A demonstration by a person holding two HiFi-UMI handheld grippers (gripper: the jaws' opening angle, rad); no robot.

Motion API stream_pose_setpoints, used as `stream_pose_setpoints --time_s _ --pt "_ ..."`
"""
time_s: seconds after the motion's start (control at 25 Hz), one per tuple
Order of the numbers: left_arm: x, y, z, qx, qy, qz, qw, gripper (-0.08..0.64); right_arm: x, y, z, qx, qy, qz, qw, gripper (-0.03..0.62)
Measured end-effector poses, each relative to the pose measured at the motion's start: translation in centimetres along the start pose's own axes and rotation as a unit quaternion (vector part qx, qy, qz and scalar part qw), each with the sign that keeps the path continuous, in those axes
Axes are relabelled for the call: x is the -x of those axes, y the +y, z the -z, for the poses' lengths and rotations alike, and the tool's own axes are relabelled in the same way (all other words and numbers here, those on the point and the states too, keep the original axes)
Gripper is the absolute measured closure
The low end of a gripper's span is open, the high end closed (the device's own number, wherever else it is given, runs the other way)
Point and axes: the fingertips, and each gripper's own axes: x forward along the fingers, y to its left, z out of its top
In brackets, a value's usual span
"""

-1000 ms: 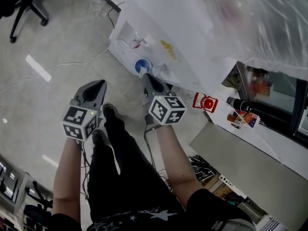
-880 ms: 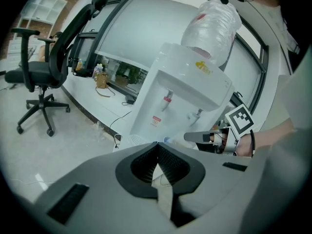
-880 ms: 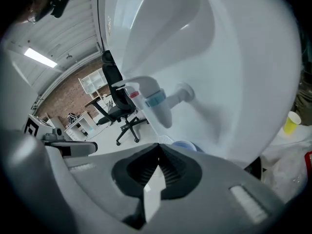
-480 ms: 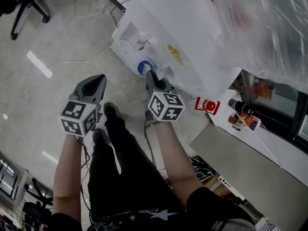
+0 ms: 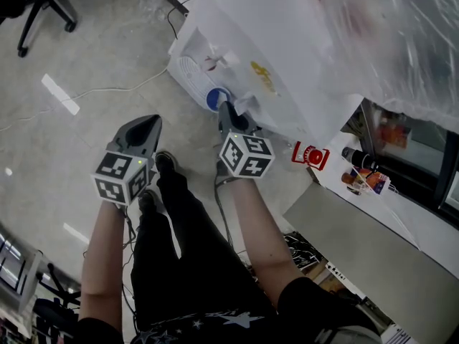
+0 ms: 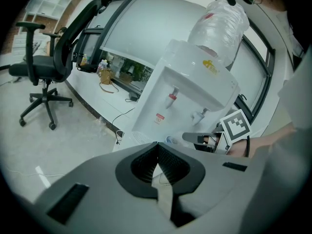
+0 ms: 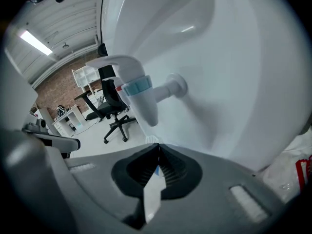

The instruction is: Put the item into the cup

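Observation:
A white water dispenser [image 5: 244, 56] stands in front of me with a clear bottle [image 6: 217, 23] on top. A blue paper cup [image 5: 216, 98] sits in its recess under the taps. My right gripper [image 5: 224, 109] reaches to the cup and is shut on its wall. In the right gripper view a white and blue sliver of the cup [image 7: 153, 189] shows between the jaws of the right gripper [image 7: 157, 147], just below the blue tap [image 7: 139, 89]. My left gripper [image 5: 150, 123] hangs over the floor to the left, shut and holding nothing. The left gripper [image 6: 157, 144] points at the dispenser.
A red tap [image 6: 171, 97] sits left of the blue one. A black office chair [image 6: 41, 77] stands far left, and a cable [image 5: 107, 92] trails over the floor. A low shelf with bottles [image 5: 362, 169] is at the right. My legs and shoes [image 5: 163, 165] are below the grippers.
The right gripper has edged slightly closer to the dispenser with the cup. The left gripper has barely moved.

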Motion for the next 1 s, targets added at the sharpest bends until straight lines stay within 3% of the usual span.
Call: stream_pose_setpoints --time_s 0.12,0.2,0.64,1.0 --pt "0.4 -0.2 0.2 0.001 0.002 -0.001 1.0000 0.554 0.2 0.0 0.1 0.001 -0.001 0.003 1.000 0.586" --pt "0.7 -0.4 0.3 0.000 0.002 0.000 1.0000 0.554 0.4 0.2 0.2 -0.001 0.001 0.002 1.000 0.518" --pt "2.9 -2.7 0.3 -0.012 -0.006 0.005 0.9999 0.554 3.5 1.8 0.8 -0.018 -0.011 -0.012 1.000 0.518" --pt "7.9 -4.8 0.9 -0.018 -0.026 0.001 0.9995 0.554 8.9 4.7 0.9 -0.021 -0.028 -0.027 0.999 0.519"
